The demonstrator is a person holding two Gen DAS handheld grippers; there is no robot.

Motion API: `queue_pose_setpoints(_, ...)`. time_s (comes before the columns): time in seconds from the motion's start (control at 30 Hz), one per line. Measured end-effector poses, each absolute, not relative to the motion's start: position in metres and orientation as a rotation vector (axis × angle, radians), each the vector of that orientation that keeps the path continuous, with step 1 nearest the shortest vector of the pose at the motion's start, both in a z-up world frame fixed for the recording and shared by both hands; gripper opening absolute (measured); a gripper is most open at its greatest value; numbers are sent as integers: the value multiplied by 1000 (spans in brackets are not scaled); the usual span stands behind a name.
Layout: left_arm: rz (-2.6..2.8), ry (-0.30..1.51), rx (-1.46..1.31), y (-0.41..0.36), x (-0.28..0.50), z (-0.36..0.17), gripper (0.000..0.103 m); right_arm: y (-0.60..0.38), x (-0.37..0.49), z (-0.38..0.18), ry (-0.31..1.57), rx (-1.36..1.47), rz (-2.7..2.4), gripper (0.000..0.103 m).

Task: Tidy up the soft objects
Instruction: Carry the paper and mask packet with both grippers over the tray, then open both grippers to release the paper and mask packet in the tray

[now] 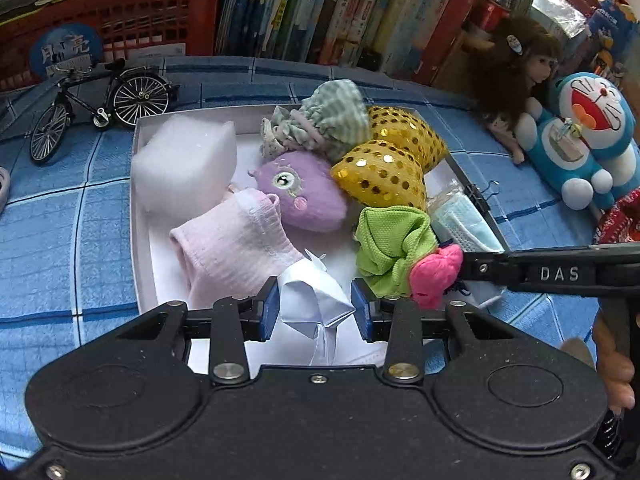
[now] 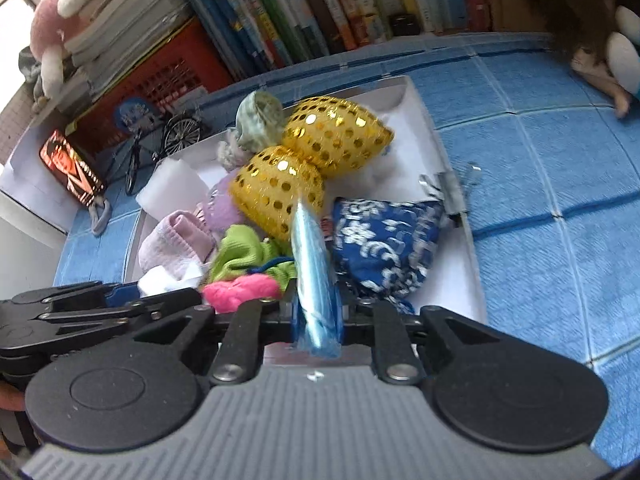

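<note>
A white box [image 1: 138, 184] on the blue cloth holds soft things: a white foam block [image 1: 184, 160], a pink sock [image 1: 232, 248], a purple plush [image 1: 308, 192], a gold sequin bow [image 1: 388, 160], a green cloth [image 1: 392, 248], a pink scrunchie [image 1: 434, 276]. My left gripper [image 1: 316, 308] stands around a white folded cloth [image 1: 312, 300] at the box's near end. My right gripper [image 2: 318, 316] is shut on a light blue face mask [image 2: 314, 276], held over the box [image 2: 460, 240] beside a blue patterned pouch [image 2: 384, 240].
A model bicycle [image 1: 100, 108] stands left of the box, in front of a red crate [image 1: 120, 12]. Books [image 1: 340, 8] line the back. A doll [image 1: 516, 68] and a Doraemon plush [image 1: 580, 136] sit at the right. A binder clip [image 1: 480, 196] grips the box's right wall.
</note>
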State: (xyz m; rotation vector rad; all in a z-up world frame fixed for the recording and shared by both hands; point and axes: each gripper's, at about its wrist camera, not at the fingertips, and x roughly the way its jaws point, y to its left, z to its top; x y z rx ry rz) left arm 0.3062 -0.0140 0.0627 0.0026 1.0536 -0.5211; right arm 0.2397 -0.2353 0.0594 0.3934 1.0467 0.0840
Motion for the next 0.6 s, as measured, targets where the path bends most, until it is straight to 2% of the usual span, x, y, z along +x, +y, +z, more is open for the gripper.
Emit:
queue_pose_setpoints(0.33, -479, 1055, -2, -15, 316, 55, 36, -205, 265, 57, 1086, 329, 136, 19)
queue_pose_setpoints(0.6, -473, 1047, -5, -12, 320, 54, 36, -226, 266, 48, 1101, 339, 81, 20)
